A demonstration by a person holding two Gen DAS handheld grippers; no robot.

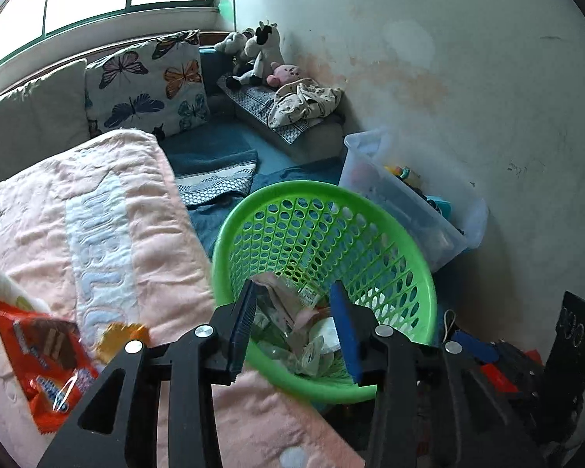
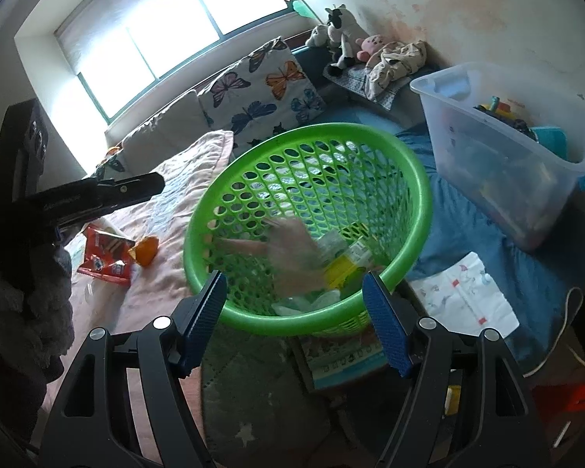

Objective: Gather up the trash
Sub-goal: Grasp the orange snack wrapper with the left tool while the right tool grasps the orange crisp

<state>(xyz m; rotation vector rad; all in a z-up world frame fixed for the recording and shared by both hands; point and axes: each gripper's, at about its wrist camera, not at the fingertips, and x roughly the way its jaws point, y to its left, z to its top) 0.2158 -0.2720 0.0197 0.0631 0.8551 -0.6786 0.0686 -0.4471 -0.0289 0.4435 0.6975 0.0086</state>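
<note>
A green perforated basket [image 1: 390, 234] [image 2: 417, 179] stands beside the bed and holds several wrappers and bits of plastic [image 1: 292, 312]. A pale wrapper [image 2: 292, 241] shows blurred inside it. My left gripper [image 1: 296, 331] is open and empty over the basket's near rim. My right gripper [image 2: 294, 319] is open and empty just in front of the basket. On the pink blanket [image 1: 117, 214] lie an orange-red snack packet [image 1: 39, 355] [image 2: 105, 253], a small orange wrapper [image 1: 123, 337] [image 2: 146, 249] and a white paper cup [image 1: 0, 288].
A clear plastic bin [image 1: 409, 202] [image 2: 507, 144] of toys stands by the wall. Butterfly pillow [image 1: 148, 82], plush toys [image 1: 257, 54] and crumpled cloth at the back. A white patterned sheet [image 2: 464, 296] lies on blue bedding. The left gripper's body [image 2: 97, 195] reaches in from the left.
</note>
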